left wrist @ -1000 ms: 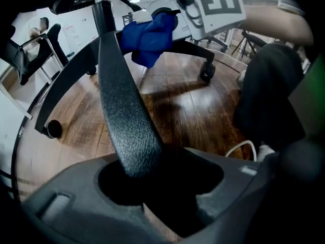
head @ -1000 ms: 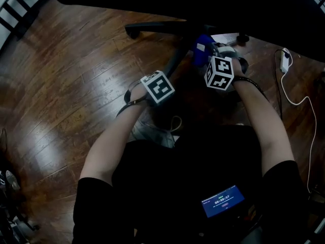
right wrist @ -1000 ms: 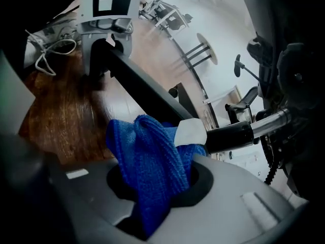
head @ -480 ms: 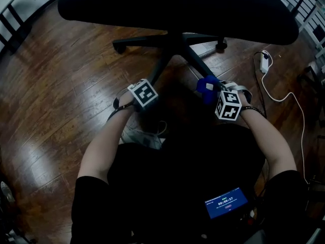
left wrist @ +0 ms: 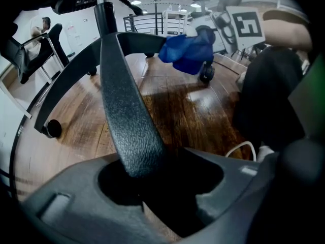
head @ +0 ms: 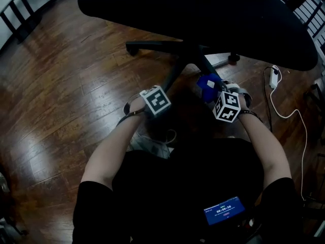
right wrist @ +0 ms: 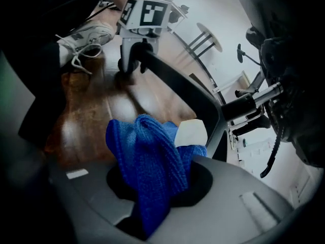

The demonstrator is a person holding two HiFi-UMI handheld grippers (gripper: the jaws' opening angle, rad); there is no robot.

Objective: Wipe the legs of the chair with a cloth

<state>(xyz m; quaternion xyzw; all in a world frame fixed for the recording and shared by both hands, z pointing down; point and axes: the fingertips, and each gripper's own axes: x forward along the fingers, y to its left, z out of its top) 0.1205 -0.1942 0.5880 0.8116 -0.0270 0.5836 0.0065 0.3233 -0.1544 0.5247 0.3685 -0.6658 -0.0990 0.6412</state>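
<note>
Since a second ago my right claw (right wrist: 157, 192) has dragged the blue cloth (head: 207, 84) outward from the chair's hub (head: 187, 51) toward me along the near right leg (head: 203, 65), while my left claw (left wrist: 152, 184) has stayed put. That right claw is clamped on a bunched fold of the cloth, with its white tag (right wrist: 191, 132) sticking out beside the fold. My left claw is closed around the tip of the neighbouring leg (left wrist: 124, 111), steadying the base. The pinch itself sits in shadow, so I judge it a firm hold rather than see it plainly. From the left gripper view the cloth sits on its leg just above a caster (left wrist: 206, 74), so this stroke looks almost finished, with other legs likely yet to do. What worries me is that the wad is narrow and may ride only the top ridge, skipping the sides and underside. If I keep pulling, it could drop off the end onto the caster and snag in the wheel. The chair stands on wheels on a glossy wooden floor (head: 66, 85), so a hard pull with a slack left hold would roll or spin the base. A white cable (head: 284, 111) lies on the floor to my right, near enough for a rolling caster to catch.
</note>
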